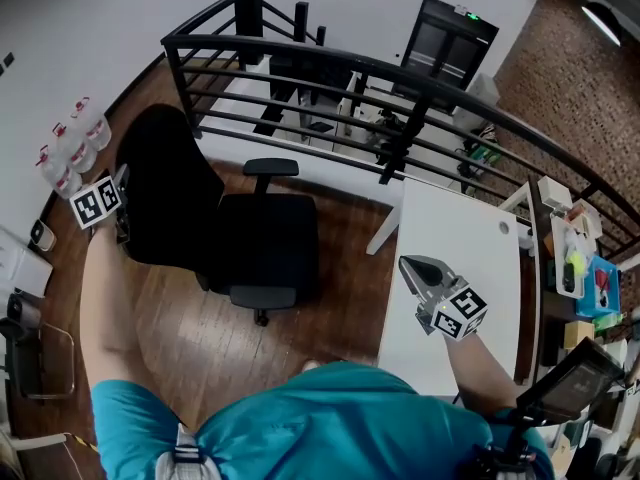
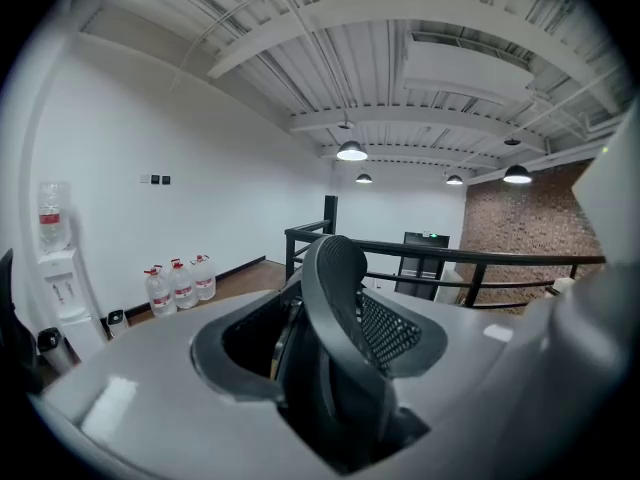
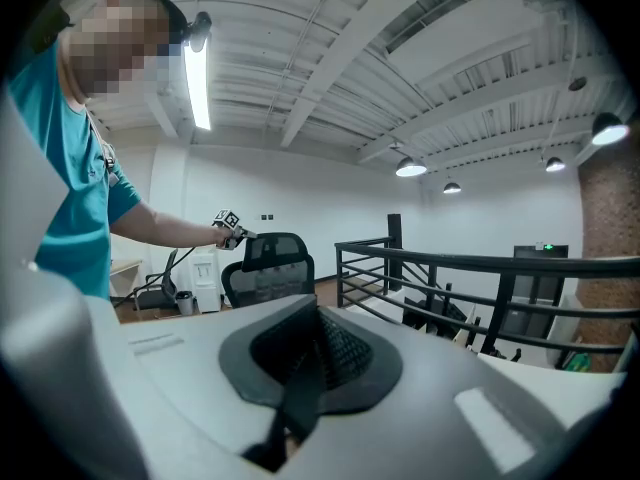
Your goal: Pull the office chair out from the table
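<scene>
The black office chair [image 1: 265, 233] stands on the wood floor, left of the white table [image 1: 455, 218] and apart from it. Its backrest faces the left wall. My left gripper [image 1: 118, 206] is at the backrest's upper left edge; the right gripper view shows that left gripper [image 3: 232, 226] beside the top of the chair [image 3: 268, 268]. In the left gripper view the left gripper [image 2: 338, 253] has its jaws apart with nothing between them. My right gripper [image 1: 412, 266] hovers over the table, shut and empty, and looks the same, as the right gripper [image 3: 310, 320], in its own view.
A black railing [image 1: 400, 78] runs behind the chair and table. Water bottles [image 1: 75, 143] stand by the left wall. A second chair's frame [image 1: 40, 358] is at the lower left. A cluttered shelf [image 1: 580, 268] sits right of the table.
</scene>
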